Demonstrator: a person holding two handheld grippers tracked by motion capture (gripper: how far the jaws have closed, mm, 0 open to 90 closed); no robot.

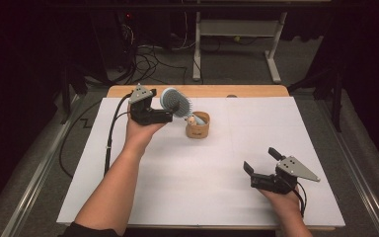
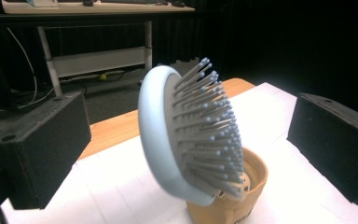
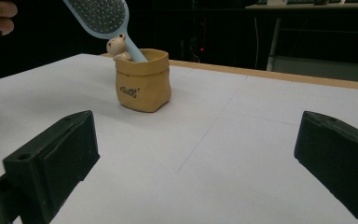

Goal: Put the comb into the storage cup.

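Note:
A pale blue hairbrush (image 1: 175,101) stands tilted with its handle down in a small tan pot (image 1: 198,126) at the back middle of the table. A little bear figure (image 3: 117,46) sits on the pot's rim. My left gripper (image 1: 164,111) is open, its jaws wide on either side of the brush head (image 2: 196,135) without touching it. The pot (image 2: 242,205) is just below the bristles. My right gripper (image 1: 261,160) is open near the front right, with nothing between its jaws. It looks toward the pot (image 3: 142,86) and brush (image 3: 100,16).
A white sheet (image 1: 202,173) covers the table, with a wooden edge (image 1: 217,91) at the back. Beyond it stand a white desk frame (image 1: 237,29) and cables (image 1: 148,61) on the floor. The left gripper's cable (image 1: 111,128) trails over the sheet's left side.

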